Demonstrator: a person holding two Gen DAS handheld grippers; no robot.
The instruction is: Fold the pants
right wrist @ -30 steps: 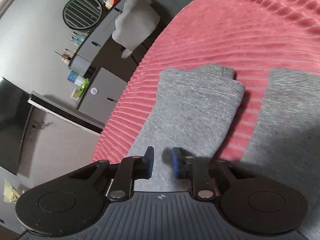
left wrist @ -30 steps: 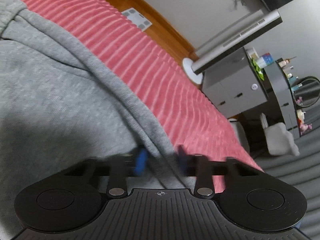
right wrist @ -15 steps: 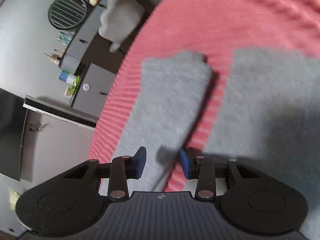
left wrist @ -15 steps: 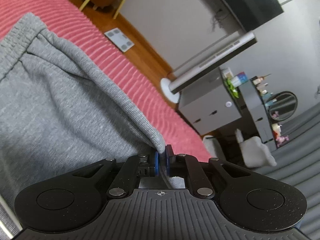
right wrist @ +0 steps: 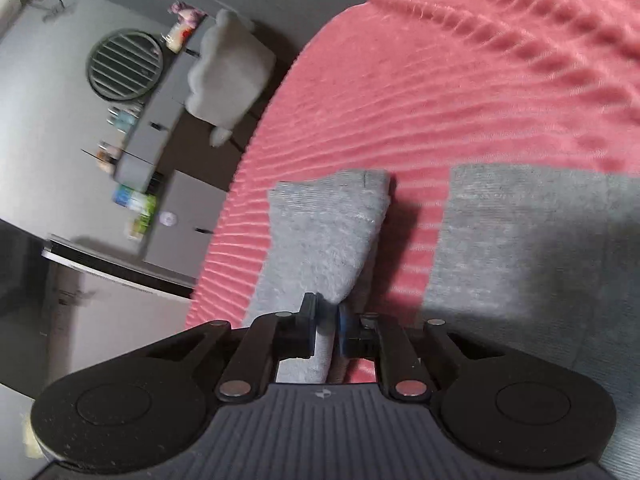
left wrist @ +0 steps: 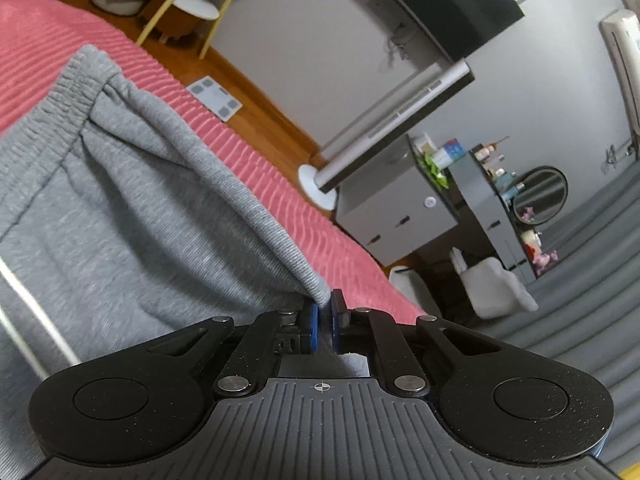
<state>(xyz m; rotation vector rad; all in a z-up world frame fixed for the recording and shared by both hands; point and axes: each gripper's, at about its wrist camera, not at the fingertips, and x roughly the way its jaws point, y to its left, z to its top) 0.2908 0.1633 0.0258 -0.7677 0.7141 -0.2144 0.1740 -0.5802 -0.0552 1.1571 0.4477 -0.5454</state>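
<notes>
Grey sweatpants (left wrist: 120,216) lie on a pink ribbed bedspread (left wrist: 280,184). In the left wrist view my left gripper (left wrist: 325,312) is shut on the side edge of the pants and holds that edge lifted; the elastic waistband (left wrist: 60,96) lies at the upper left. In the right wrist view my right gripper (right wrist: 326,320) is shut on one grey pant leg (right wrist: 320,232), whose cuff (right wrist: 332,188) points away from me. The other leg (right wrist: 532,248) lies flat to the right with a strip of bedspread (right wrist: 420,128) between them.
The bed's edge runs beside both grippers. Beyond it stand a grey cabinet (left wrist: 392,208), a dresser with a round mirror (left wrist: 540,196), a white plush toy (left wrist: 496,284), a white scale (left wrist: 214,96) on the wood floor and a small side table (left wrist: 188,0).
My left gripper closed on the pants' side edge and lifted it. My right gripper moved to the inner side of the pant leg and closed on it.
</notes>
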